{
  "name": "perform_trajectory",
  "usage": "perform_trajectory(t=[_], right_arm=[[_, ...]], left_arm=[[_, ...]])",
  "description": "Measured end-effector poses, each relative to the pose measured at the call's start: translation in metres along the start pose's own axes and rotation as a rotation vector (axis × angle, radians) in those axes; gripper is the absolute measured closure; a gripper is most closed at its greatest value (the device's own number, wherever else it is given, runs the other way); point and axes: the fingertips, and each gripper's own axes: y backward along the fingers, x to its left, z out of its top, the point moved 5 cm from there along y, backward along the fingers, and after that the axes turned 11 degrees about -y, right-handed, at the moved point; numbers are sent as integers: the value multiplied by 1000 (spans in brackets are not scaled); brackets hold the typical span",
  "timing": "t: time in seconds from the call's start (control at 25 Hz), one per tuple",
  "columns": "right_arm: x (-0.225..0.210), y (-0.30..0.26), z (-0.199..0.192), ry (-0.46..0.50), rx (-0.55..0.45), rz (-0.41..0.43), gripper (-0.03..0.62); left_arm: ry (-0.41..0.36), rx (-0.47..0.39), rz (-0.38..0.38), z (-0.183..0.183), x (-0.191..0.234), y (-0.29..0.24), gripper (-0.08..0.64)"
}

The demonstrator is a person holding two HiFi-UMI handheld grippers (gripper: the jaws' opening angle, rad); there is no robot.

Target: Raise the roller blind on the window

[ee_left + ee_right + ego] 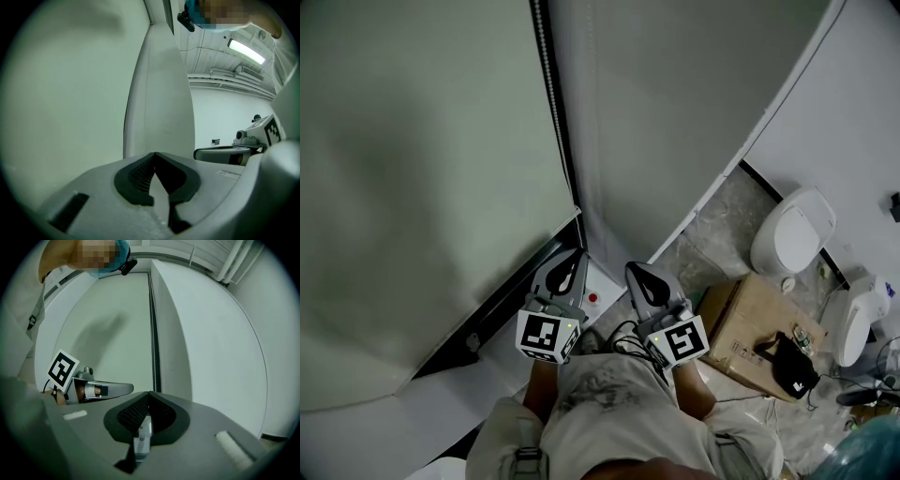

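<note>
1. The roller blind hangs fully down at the left. It covers the window to its bottom edge, so by my reading the raising has not begun.
2. The bead chain runs down the blind's right edge, beside the dark frame strip. It is far above both grippers and neither one touches it.
3. The left gripper has its jaws closed tip to tip, with nothing between the pads. The right gripper is closed the same way and also empty. Both are held low, near the person's body, side by side.
4. To do this step well, I would open one gripper wide before lifting it. Bring it up so a single run of the chain lies between the pads, and only then close.
5. Pull straight down along the frame in short, even strokes. The other gripper can take the chain higher up so it never slips back. If the blind drops instead, change to the other run.
6. Only the head view shows the floor at the right, with a cardboard box there. It also shows a white box with a red button just beyond the jaw tips.
7. Only the gripper views look upward. The right gripper view follows the chain up towards the top of the frame. The left gripper view shows a ceiling light and hardly any of the chain.
</note>
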Motion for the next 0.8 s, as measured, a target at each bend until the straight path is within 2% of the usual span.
perform_trajectory(t=[0.36, 0.68, 0.8], right_arm=[[1, -15, 1, -4, -37, -26, 580], [-2, -16, -5, 12, 33, -79, 571], [-1, -15, -6, 12, 19, -70, 568]], left_arm=[[1, -6, -56, -6, 15, -22, 531], [-6, -13, -95, -8, 18, -41, 499], [-13, -11, -105, -9, 18, -48, 484]])
